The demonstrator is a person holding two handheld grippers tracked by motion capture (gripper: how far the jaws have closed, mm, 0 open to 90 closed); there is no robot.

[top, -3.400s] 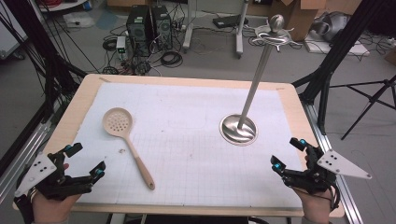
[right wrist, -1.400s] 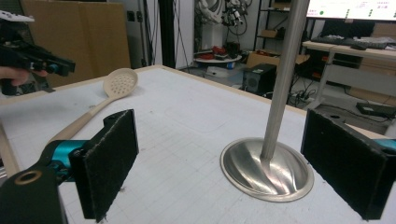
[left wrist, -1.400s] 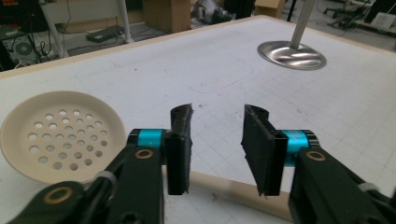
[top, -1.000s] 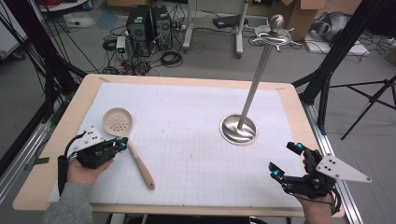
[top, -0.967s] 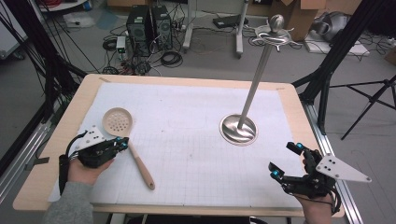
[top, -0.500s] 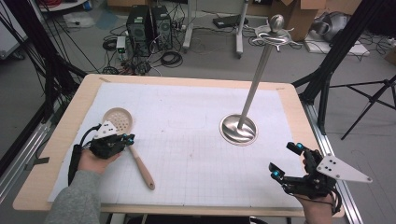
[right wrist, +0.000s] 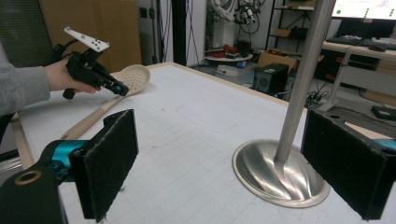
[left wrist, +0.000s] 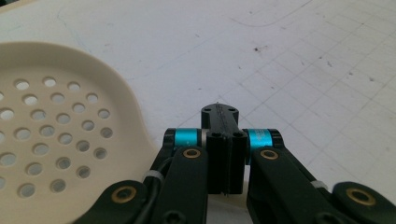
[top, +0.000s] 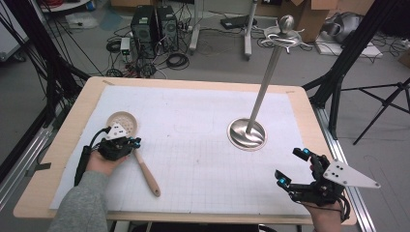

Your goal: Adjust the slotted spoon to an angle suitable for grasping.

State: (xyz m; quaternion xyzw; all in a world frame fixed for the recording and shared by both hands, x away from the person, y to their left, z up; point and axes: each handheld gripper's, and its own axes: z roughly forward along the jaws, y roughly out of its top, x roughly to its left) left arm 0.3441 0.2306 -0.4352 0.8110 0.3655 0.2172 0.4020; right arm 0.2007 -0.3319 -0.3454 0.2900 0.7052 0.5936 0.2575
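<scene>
The left gripper (top: 131, 142) sits low over the neck of the slotted spoon (top: 129, 137), where the perforated cream bowl meets the wooden handle. In the left gripper view its jaws stand pressed together, pad to pad, with nothing showing between them — closed, gripping nothing as far as the frames tell. The spoon's bowl (left wrist: 56, 140) lies just beside the closed tips, to their left in that view; whether the tips touch the spoon cannot be told.

The spoon lies flat on the white gridded mat (top: 203, 135), at the left part of the table, bowl toward the far edge, handle running toward the near edge and to the right.

The right gripper (top: 295, 167) hovers at the near right corner of the table, jaws wide apart and empty. Its own view looks between the two black pads (right wrist: 109, 161) at the metal stand (right wrist: 280, 172) — a round polished base with a slim pole rising from it, hooked arms at the top in the high view. Stand and spoon are well apart.

Judged step: the approach to the spoon, pick not yet made. The likely aim is to hang the spoon on the stand, though that is a guess.

Next move calls for parting the left jaws, straddling the handle near the neck across its narrow width, then closing firmly before any lift. The handle lies flat, so the tips must come right down to the mat.
</scene>
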